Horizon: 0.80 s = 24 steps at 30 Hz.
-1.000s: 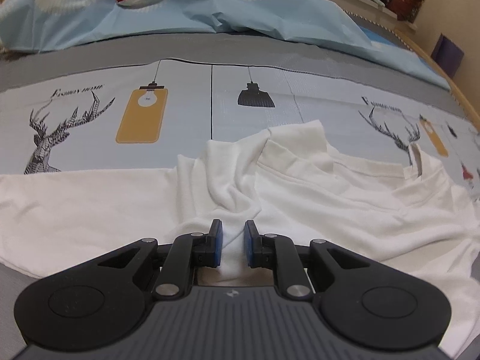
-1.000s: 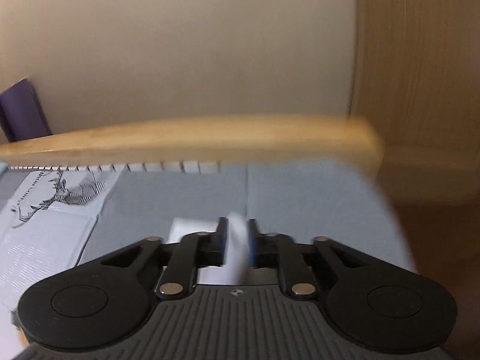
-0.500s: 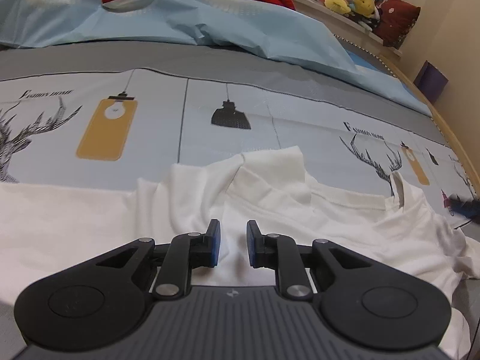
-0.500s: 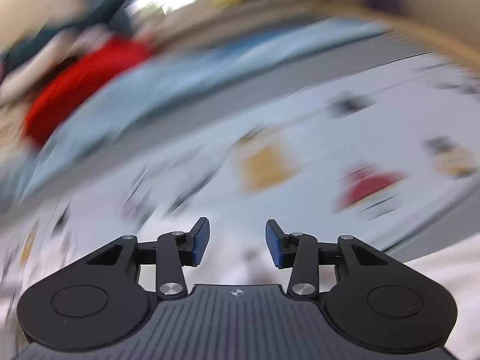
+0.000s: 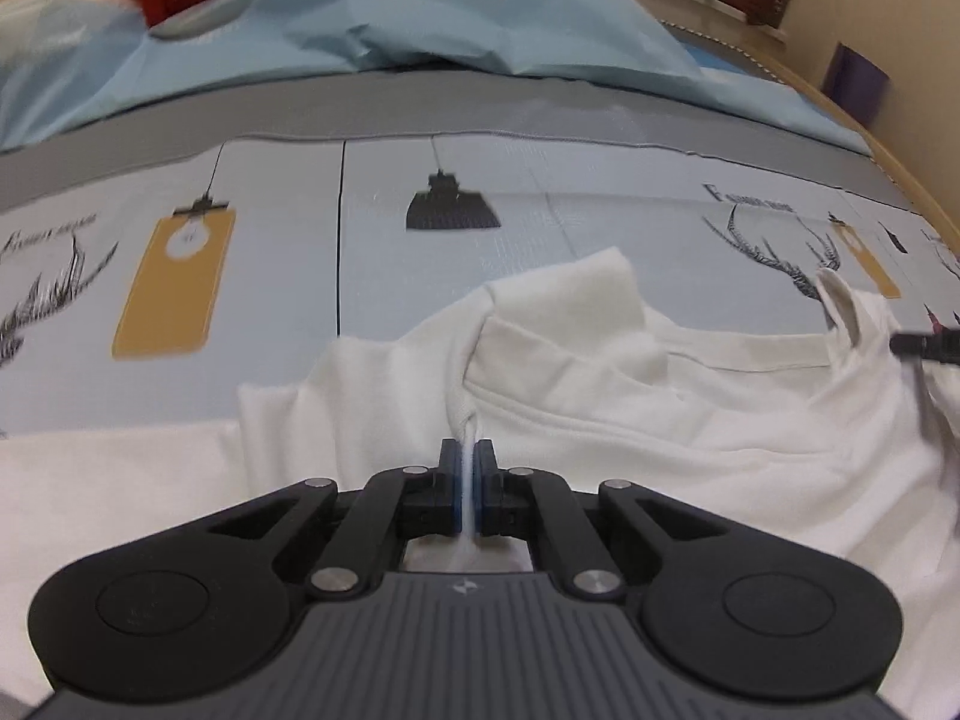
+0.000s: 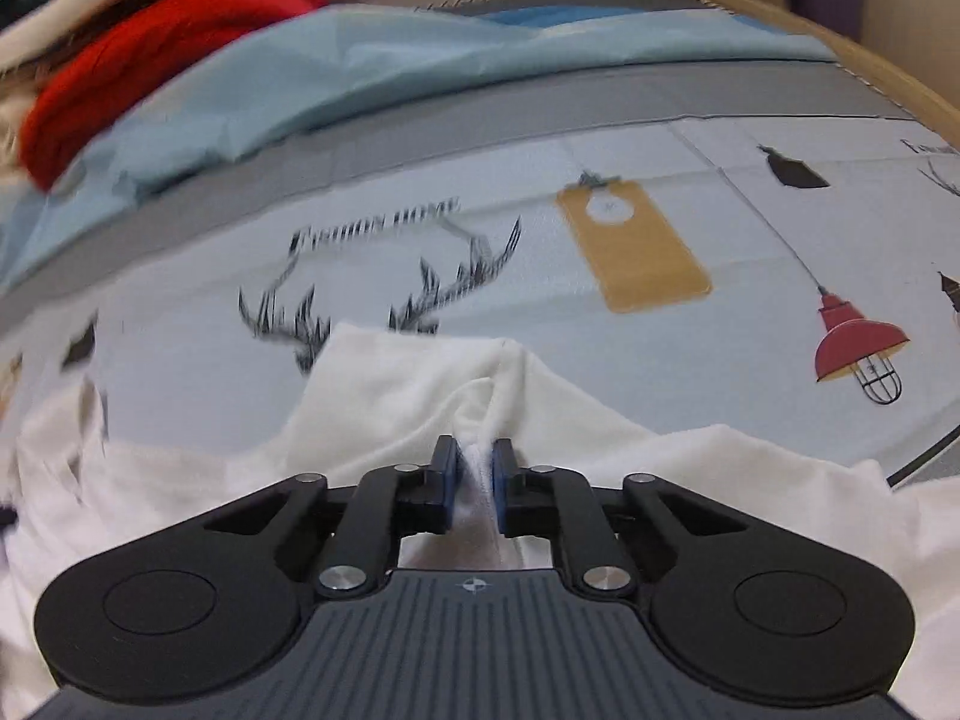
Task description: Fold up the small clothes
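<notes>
Shirt (image 5: 690, 420) cloth is pinched tight in both my tongs: my left tongs (image 5: 467, 468) squeeze a thin ridge of it, and my right tongs (image 6: 474, 468) squeeze a fatter bunch at another spot on it. It lies rumpled on the bed sheet (image 5: 372, 252), below the blue blanket (image 5: 420, 18). I think the thin bit could slip out when I lift, or a fold could drag and leave the shirt crooked.

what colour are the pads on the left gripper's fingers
Blue, on black fingers; clearest in the left wrist view, shut on the white garment.
</notes>
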Tool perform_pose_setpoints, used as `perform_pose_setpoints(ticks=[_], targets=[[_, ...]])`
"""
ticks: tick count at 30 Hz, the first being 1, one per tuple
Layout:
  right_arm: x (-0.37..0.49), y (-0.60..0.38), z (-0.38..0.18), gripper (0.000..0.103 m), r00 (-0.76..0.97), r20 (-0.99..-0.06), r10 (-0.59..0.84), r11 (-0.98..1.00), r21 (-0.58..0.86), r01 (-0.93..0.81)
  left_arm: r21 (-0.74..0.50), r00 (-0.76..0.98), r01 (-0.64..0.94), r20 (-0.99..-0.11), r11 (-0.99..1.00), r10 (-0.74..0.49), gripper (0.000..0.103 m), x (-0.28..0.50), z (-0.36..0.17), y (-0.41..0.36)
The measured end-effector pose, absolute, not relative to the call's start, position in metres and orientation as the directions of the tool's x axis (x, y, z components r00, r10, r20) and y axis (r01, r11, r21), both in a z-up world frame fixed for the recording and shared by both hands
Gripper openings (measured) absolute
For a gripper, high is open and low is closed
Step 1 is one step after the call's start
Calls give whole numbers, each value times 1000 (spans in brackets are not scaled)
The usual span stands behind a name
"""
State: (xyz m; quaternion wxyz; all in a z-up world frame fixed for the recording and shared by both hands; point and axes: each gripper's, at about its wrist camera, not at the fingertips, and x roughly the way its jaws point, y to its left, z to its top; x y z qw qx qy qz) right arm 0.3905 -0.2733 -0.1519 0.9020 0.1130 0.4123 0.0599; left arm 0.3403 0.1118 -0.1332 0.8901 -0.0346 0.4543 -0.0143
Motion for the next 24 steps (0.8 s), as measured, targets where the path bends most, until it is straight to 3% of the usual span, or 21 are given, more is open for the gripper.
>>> perform_pose_setpoints(ticks=[4,6,7,9,13,16,19,21,22,24], targets=[[389,-273,-105,10,812,-552,187,959,283,-28,-96,698,-37,-715,995,-43,3,338,-99,120],[391,-270,-89,15,870,-467,159,969,244,-46,-108,757,-65,-653,992,-21,4,338,-84,122],[397,-269,-88,29,863,-484,144,971,236,-30,-106,768,-75,-641,992,-10,5,339,-81,122],[407,-277,-93,44,829,-548,114,965,260,39,-100,747,-90,-664,991,1,9,340,-79,120],[400,-284,-105,44,791,-597,133,963,266,39,-115,720,-51,-692,992,-43,12,330,-77,117],[391,-281,-117,42,699,-673,242,961,266,-76,-142,646,32,-752,989,-128,12,323,-89,112],[372,-278,-130,42,589,-767,253,967,217,-133,-121,513,101,-844,988,-155,14,317,-119,100],[355,-288,-126,42,582,-781,227,973,209,-98,-35,416,115,-906,993,-80,14,306,-138,92],[347,-298,-119,42,589,-775,230,969,240,-62,-10,439,114,-897,993,-59,14,299,-131,90],[332,-317,-101,42,612,-752,245,953,304,-8,-64,458,93,-884,994,-100,16,288,-109,90]])
